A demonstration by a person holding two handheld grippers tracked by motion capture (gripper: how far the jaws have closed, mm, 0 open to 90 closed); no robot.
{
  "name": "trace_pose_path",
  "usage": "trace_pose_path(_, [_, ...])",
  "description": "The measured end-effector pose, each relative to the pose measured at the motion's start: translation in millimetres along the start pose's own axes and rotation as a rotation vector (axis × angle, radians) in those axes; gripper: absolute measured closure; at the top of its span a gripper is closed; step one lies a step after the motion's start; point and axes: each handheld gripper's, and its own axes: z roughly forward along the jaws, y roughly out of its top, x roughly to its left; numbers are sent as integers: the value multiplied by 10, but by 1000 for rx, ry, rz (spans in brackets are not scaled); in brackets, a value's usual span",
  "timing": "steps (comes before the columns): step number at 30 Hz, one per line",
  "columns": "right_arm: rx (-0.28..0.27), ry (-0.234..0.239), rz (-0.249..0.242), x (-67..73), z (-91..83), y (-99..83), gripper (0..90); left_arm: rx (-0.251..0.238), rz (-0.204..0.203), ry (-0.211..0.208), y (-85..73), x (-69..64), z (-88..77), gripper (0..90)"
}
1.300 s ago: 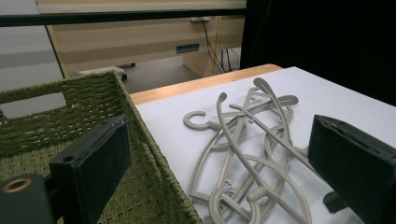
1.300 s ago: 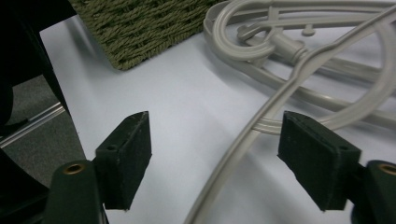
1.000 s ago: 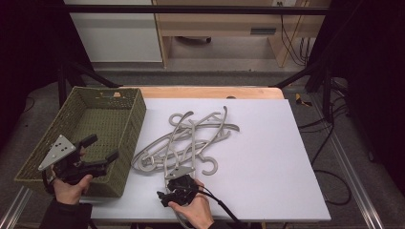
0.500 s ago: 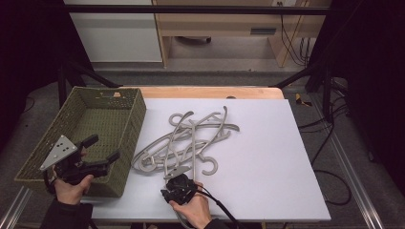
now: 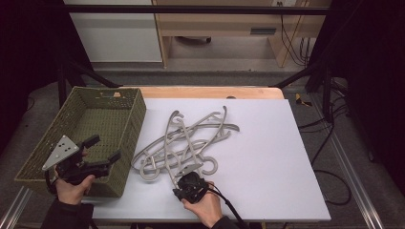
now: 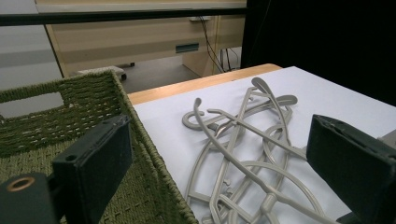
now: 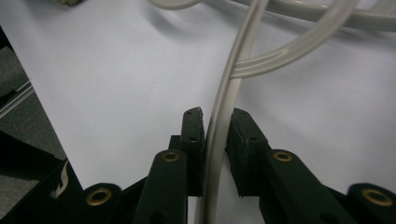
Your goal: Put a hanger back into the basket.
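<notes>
Right tongs (image 7: 215,122) closed on grey hanger (image 7: 224,107).

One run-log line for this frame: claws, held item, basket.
right claw: just closed, shut on hanger bar | left claw: open, holds nothing, over basket edge | hanger pile: on table, tangled

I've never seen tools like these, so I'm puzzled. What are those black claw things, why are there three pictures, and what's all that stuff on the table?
A person holds a two-jawed grabber tool in each hand. One picture looks down from above; the others come from cameras riding on each tool. On the white table lies a tangled pile of grey plastic clothes hangers, beside a green woven basket. The right gripper has just closed its jaws on one thin grey hanger bar. The left gripper is open, holding nothing, above the basket.
</notes>
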Motion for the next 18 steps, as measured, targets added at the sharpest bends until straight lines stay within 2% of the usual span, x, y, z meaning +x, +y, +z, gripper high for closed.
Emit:
trace_pose_path(3, [9,-18,8,-50,-39,-33,816,-1,-2,0,0,2,0,68])
trace_pose_path(5, [7,-14,-4,-86,-52,-58,812,0,-1,1,-1,1,2,68])
trace_pose_path(6, [-3,-6,7,-82,-52,-65,811,6,5,0,-1,2,1,68])
trace_pose_path(7, [-2,-20,9,-79,-52,-67,809,5,4,1,-1,-2,4,68])
trace_pose_path(9, [-13,-11,8,-79,-52,-68,789,2,2,-2,0,-10,8,68])
trace_pose_path(13, [-43,-24,-10,-104,-48,-48,725,2,1,-3,-1,-10,11,68])
trace_pose_path(18, [-22,-33,-12,-96,10,-24,737,4,2,-3,-3,-14,15,68])
